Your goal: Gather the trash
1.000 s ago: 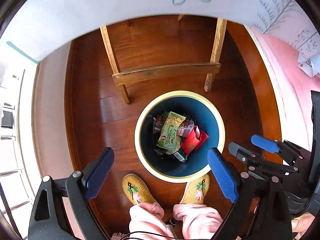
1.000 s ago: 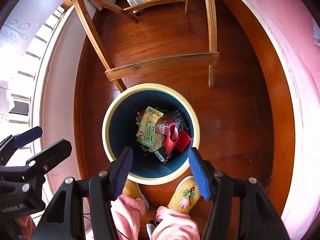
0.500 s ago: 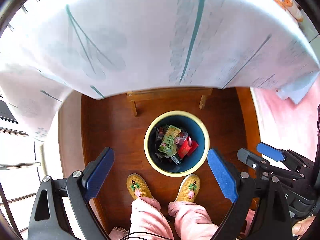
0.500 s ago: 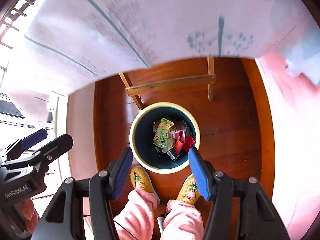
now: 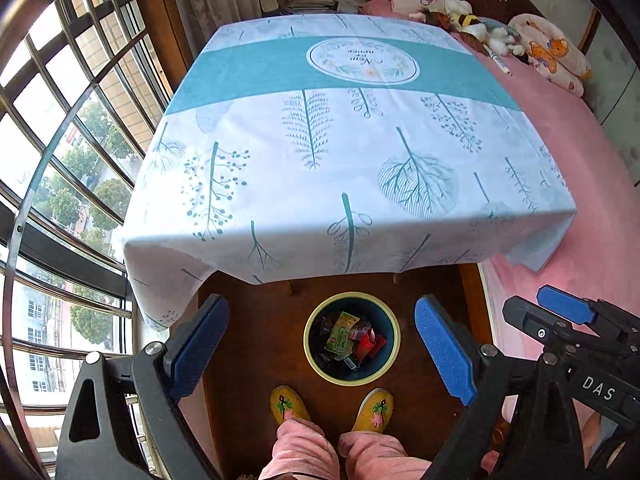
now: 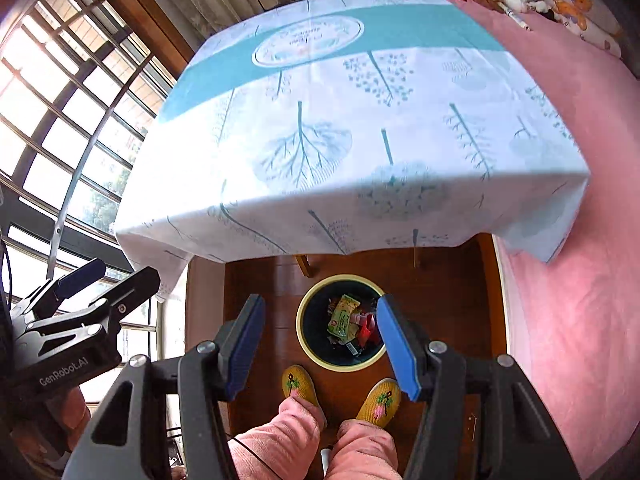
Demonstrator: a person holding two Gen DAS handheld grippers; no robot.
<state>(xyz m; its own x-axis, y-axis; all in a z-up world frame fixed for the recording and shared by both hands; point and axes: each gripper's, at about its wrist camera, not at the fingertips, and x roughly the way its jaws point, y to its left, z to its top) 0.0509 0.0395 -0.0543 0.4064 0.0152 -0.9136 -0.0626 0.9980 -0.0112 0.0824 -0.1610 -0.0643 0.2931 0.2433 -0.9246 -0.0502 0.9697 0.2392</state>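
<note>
With both claws, left and right, spread wide and holding nothing, the bin sits far below them, so any wrapper counted collected may simply be overlooked elsewhere.

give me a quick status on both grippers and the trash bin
Left gripper open, empty. Right gripper open, empty. Trash bin on floor by the feet, wrappers inside. Table shows only its cloth; nothing in the way.
</note>
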